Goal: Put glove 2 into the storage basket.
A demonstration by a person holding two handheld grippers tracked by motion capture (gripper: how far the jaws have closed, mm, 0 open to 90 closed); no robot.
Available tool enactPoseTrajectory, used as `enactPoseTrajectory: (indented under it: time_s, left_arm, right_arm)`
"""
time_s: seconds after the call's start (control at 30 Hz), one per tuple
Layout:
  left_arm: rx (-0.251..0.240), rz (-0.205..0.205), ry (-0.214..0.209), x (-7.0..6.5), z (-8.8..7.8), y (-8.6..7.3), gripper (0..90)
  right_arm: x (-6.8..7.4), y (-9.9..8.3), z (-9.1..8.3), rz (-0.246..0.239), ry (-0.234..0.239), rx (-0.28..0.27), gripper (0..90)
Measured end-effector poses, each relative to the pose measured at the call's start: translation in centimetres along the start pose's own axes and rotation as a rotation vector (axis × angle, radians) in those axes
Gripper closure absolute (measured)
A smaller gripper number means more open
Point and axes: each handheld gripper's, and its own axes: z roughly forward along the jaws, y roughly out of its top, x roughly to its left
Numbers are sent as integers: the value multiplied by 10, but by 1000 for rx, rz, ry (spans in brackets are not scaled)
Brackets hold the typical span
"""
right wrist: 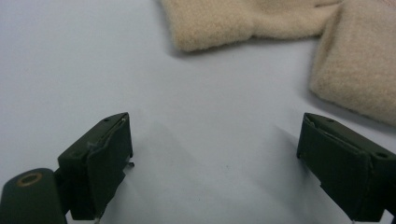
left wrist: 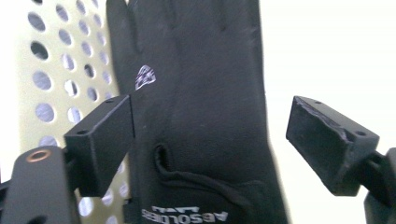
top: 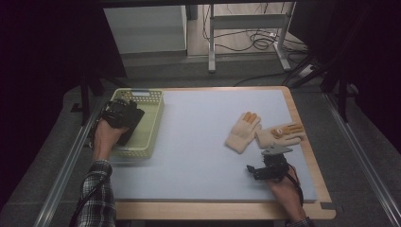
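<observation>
A black glove (left wrist: 205, 116) with a small white logo lies in the pale yellow perforated basket (top: 153, 106) at the table's left. My left gripper (top: 124, 113) hangs over it inside the basket. In the left gripper view its jaws stand wide, one on each side of the glove, and the right pad (left wrist: 327, 144) is clear of the fabric. Two beige gloves (top: 243, 132) (top: 280, 135) with orange fingertips lie side by side at the right. My right gripper (top: 267, 163) sits just in front of their cuffs (right wrist: 233, 21), open, with bare table between its fingers.
A pale blue mat (top: 198, 142) covers the wooden table. The basket's holed wall (left wrist: 60, 70) stands close to my left jaw. Dark curtains, a metal frame and cables lie beyond the far edge.
</observation>
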Motion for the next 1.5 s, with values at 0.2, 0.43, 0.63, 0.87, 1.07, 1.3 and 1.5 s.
enactPoseTrajectory:
  time_s: [0.2, 0.43, 0.63, 0.87, 1.07, 1.3, 1.5]
  left_arm:
    - [-116, -10, -125, -5, -23, 0, 112]
    - [-220, 26, -222, -24, -49, -4, 61]
    - [-283, 69, -285, -43, -68, -10, 35]
    - [-339, 151, -320, -75, -87, -20, 21]
    - [-374, 231, -335, -107, -97, -32, 15]
    - [-406, 283, -389, -139, -96, -49, 15]
    - [-420, 328, -415, -167, -86, -68, 16]
  right_arm:
    - [0, 0, 0, 0, 0, 1, 100]
    - [0, 0, 0, -1, -1, 1, 100]
    - [0, 0, 0, -2, -1, 2, 100]
    - [0, 0, 0, -3, -2, 3, 100]
    - [0, 0, 0, -2, -1, 6, 100]
    - [0, 0, 0, -4, -1, 6, 100]
    - [0, 0, 0, -2, -1, 6, 99]
